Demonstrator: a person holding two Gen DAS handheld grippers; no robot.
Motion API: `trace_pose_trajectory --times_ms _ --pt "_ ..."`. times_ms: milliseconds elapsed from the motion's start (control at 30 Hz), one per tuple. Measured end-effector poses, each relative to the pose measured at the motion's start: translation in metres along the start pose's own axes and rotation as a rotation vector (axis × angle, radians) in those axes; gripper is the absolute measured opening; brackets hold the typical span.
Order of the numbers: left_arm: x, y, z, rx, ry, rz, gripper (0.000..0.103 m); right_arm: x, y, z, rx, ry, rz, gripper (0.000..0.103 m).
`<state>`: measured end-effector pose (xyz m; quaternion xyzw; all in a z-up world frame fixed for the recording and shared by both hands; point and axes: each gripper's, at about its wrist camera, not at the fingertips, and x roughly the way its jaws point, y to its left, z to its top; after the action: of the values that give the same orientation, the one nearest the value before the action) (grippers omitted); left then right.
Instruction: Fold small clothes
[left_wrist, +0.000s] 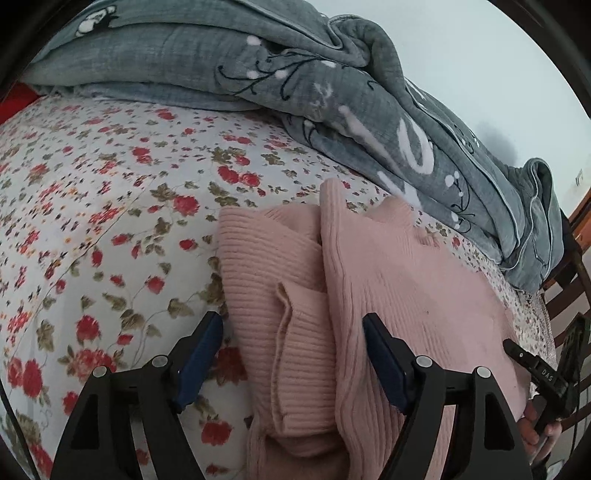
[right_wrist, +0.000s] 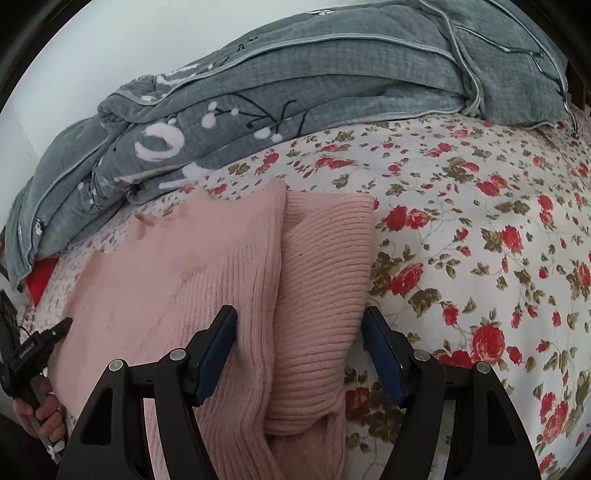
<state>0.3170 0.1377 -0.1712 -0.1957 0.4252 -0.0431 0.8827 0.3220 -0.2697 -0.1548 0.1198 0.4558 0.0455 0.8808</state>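
A pink ribbed knit sweater lies partly folded on the floral bedsheet. A ribbed sleeve is folded in along its left side. My left gripper is open, its blue-padded jaws straddling that sleeve fold, just above the cloth. In the right wrist view the sweater fills the lower left and its other folded sleeve lies along its right edge. My right gripper is open and straddles this sleeve fold. Neither holds anything.
A crumpled grey quilt lies along the far side of the bed, also in the right wrist view. Floral sheet spreads to the right. Each view shows the other hand-held gripper at the sweater's outer edge.
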Motion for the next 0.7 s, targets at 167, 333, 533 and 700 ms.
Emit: trace_pose_trajectory --times_ms 167,333,533,700 --pt "0.004 -0.004 0.003 0.02 -0.009 0.002 0.074 0.005 -0.001 0.002 -0.005 0.008 0.02 0.068" --pt "0.0 0.004 0.002 -0.019 -0.029 -0.07 0.034 0.003 0.006 0.0 -0.044 0.001 0.021 0.042" --pt "-0.004 0.003 0.0 -0.009 -0.055 -0.1 0.03 0.0 0.009 0.0 -0.063 -0.012 0.025 0.029" --pt "-0.004 0.003 -0.001 -0.016 -0.055 -0.105 0.031 0.002 0.005 -0.002 -0.041 -0.008 0.057 0.035"
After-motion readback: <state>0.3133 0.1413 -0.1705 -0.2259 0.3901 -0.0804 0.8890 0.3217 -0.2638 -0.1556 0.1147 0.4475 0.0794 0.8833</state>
